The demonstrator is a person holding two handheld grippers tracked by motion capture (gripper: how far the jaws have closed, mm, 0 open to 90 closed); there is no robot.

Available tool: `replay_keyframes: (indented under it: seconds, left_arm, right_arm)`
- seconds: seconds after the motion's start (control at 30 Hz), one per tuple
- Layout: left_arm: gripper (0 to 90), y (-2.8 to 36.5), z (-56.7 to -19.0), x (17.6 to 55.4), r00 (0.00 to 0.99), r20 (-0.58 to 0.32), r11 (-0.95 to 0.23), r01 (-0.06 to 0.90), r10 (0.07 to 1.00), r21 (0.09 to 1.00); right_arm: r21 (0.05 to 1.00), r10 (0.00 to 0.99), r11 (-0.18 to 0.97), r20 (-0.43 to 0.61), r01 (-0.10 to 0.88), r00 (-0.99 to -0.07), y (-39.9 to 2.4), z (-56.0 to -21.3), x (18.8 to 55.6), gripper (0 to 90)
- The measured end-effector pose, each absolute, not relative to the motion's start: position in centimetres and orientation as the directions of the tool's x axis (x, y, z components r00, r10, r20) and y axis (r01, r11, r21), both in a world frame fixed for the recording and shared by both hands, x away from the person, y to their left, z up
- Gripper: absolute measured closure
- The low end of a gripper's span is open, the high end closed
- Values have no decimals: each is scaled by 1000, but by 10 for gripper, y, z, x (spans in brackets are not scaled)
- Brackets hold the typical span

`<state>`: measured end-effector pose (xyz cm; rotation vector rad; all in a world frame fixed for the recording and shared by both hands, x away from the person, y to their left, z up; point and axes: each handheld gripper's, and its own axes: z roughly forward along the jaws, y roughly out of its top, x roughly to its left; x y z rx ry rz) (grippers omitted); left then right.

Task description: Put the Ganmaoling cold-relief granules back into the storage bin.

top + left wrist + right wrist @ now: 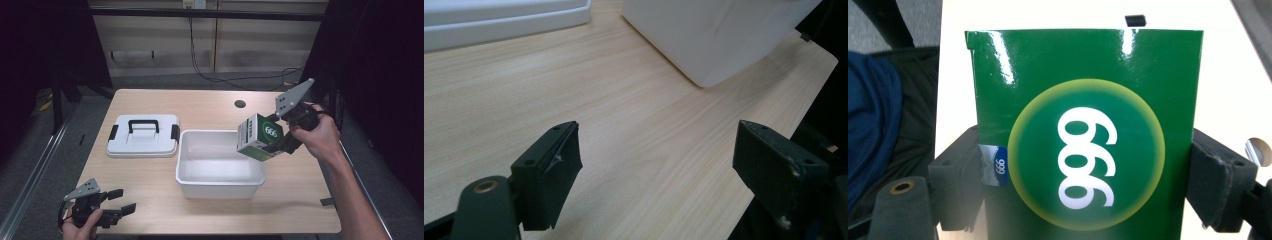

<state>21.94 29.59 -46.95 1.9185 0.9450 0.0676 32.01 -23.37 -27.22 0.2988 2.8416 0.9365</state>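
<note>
The right gripper (276, 141) is clamped on a green box (261, 137) marked 999, one black jaw pressed to each narrow side as the right gripper view shows on the box (1083, 130), and it holds the carton tilted in the air over the 2 o'clock corner of the white bin (220, 191), which sits open near the middle of the wooden table (150, 180). The box is partly above the bin's right rim rather than squarely over its hollow, so the likeliest slip, judged from this pose, is a release too near that edge: the carton could catch the rim, tip outward toward 3 o'clock and land on the table or go over its side. The glossy faces of the box also look slick, and a grip taken low on the sides could let it pivot between the pads if the hand turns quickly. Lowering it while still tilted might wedge a corner against the bin's wall. The left gripper (116, 204) rests at about 7 o'clock on the table with its jaws spread wide and nothing between them, and its own view looks across bare wood toward the bin's near corner (719, 45). It is well apart from the bin, so it could not steady the container should the box push against it. The white lid (143, 142) with its black handle lies flat at 9 o'clock of the bin, just beside it and out of the box's likely path.
</note>
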Motion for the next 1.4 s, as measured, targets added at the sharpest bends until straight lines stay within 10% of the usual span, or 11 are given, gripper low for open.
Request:
replay_keyframes:
  seconds: [1.4]
  left_arm:
    - [193,295,-469,219,700,-329,-240,582,633,776]
  right_arm:
    - [321,157,936,-12,145,-987,-174,-333,349,159]
